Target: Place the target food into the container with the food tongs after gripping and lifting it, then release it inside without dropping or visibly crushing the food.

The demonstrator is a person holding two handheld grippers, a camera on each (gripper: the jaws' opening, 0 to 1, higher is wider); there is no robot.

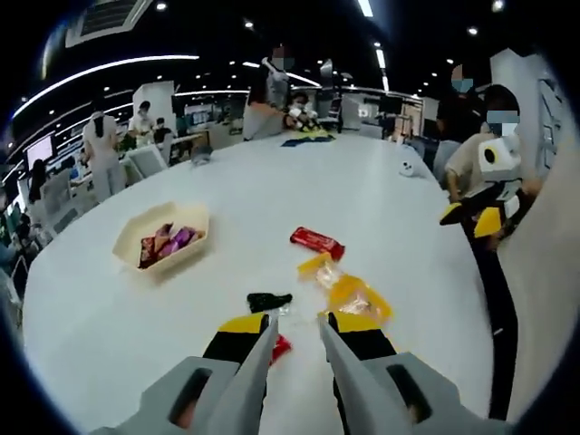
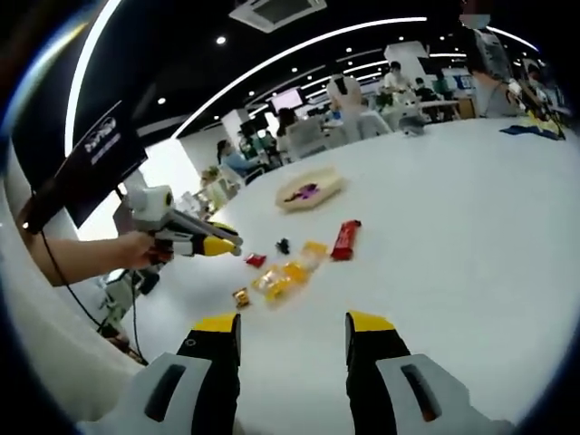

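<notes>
Left claw [image 1: 297,328] hovers low over the white surface [image 1: 272,190], jaws parted, empty. Yellow snack packet [image 1: 355,294] lies just ahead at 1 o'clock, red bar [image 1: 316,241] beyond it. Beige tray [image 1: 163,237] holding wrapped snacks sits at 10 o'clock. Right claw [image 2: 293,328] open, empty, well short of the packets.

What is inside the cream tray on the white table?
The cream tray holds several wrapped snacks, with red and purple wrappers among them. They lie in a loose pile, so whatever is under the top ones is covered, and their exact number cannot be told.
</notes>
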